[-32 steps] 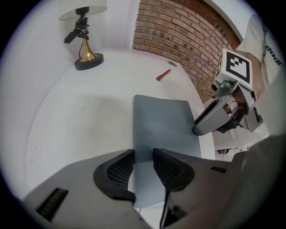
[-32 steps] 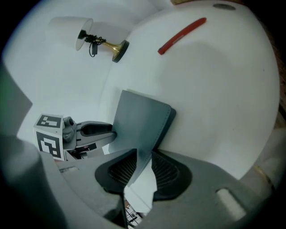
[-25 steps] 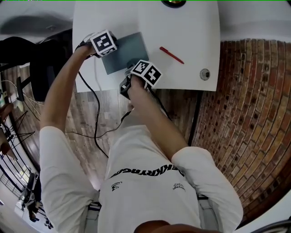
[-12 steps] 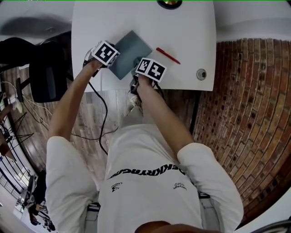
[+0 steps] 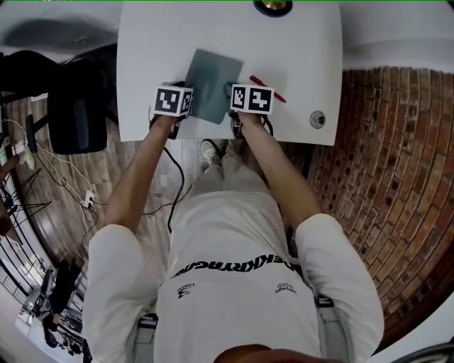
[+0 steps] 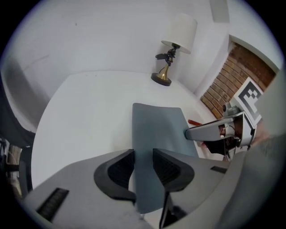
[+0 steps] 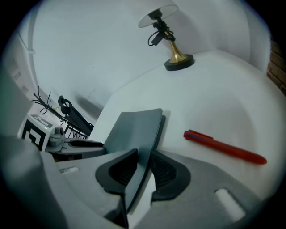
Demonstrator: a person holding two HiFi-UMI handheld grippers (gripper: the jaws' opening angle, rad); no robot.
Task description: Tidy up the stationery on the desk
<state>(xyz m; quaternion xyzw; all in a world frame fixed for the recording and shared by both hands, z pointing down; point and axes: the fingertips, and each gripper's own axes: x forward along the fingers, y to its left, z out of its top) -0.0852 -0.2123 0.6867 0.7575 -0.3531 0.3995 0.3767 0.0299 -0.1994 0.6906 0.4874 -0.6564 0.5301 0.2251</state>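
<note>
Head view, and the grey notebook (image 5: pixel 211 85) sat on the white desk (image 5: pixel 305 42), on the near side of the lamp (image 5: pixel 272 6) and a little to its left, well apart from it. The left gripper (image 5: pixel 190 99) pinched the notebook's left edge. The right gripper (image 5: pixel 230 96) pinched its right edge, so both pairs of jaws were clamped on the cover, one on each side. From the right gripper view the book looked tilted, but whether it was clear of the desk could not be told.

A red pen (image 5: pixel 280 96) lay nearer the person than the lamp, just beside the right gripper, its near end tucked behind that gripper's marker cube. A round fitting (image 5: pixel 317 119) was set in the desk, nearer than the lamp and to its right, close to the desk's front corner.

Between the lamp and the notebook the desktop was bare white. Left of the lamp it ran bare to the desk's left edge, where a black chair (image 5: pixel 74 106) stood beside the desk. Right of the lamp, past the desk's edge, was brick (image 5: pixel 383 177).
</note>
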